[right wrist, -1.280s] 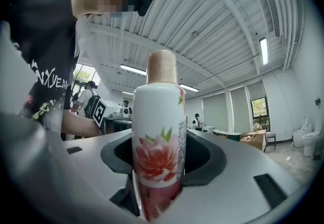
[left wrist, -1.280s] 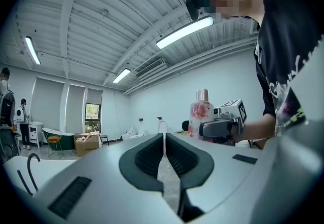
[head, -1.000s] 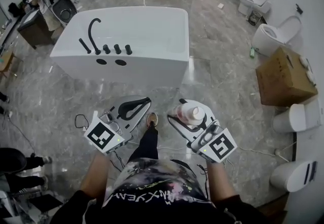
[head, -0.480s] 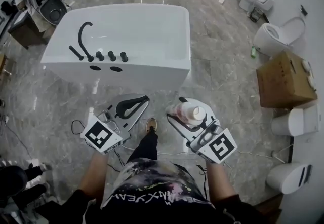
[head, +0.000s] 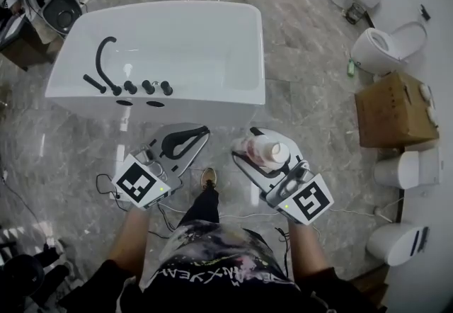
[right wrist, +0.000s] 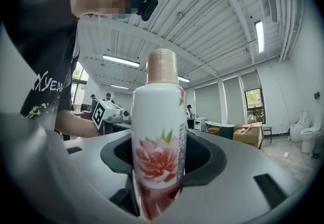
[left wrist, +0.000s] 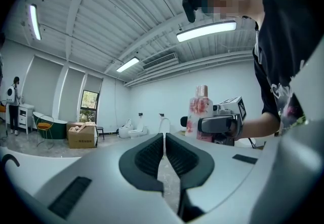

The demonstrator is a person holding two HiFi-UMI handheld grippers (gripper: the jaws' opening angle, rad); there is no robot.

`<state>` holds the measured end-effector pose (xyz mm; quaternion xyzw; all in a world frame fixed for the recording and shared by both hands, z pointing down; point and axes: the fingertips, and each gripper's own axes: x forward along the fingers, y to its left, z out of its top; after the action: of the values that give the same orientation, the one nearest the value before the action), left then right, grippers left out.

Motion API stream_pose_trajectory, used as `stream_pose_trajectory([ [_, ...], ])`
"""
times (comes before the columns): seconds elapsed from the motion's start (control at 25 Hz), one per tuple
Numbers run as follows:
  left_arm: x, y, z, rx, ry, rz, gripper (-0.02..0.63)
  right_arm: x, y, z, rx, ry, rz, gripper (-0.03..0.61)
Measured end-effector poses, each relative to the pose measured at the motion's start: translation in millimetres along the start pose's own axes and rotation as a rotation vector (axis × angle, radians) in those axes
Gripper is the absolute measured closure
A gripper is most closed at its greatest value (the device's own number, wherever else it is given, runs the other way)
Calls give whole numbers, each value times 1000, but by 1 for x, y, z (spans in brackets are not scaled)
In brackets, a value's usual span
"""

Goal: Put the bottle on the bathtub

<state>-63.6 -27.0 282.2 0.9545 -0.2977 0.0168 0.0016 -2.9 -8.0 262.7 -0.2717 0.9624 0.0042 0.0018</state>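
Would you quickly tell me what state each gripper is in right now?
Left gripper: closed, nothing between its jaws.
Right gripper: closed on the bottle.

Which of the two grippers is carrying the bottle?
The right gripper: its jaws clamp the floral bottle upright. The left gripper has its jaws shut together, empty.

Walked forward: bathtub [head: 198, 103] near wall was well ahead, now just beyond left gripper [head: 205, 132] and right gripper [head: 248, 145]. Shoe [head: 208, 178] stepped forward.
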Motion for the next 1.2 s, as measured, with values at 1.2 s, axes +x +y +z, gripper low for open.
stream_pose_trajectory([
  [1.2, 49, 135, -6, -67, 1, -52, 581, 115, -96, 1, 17, 33, -49, 356],
])
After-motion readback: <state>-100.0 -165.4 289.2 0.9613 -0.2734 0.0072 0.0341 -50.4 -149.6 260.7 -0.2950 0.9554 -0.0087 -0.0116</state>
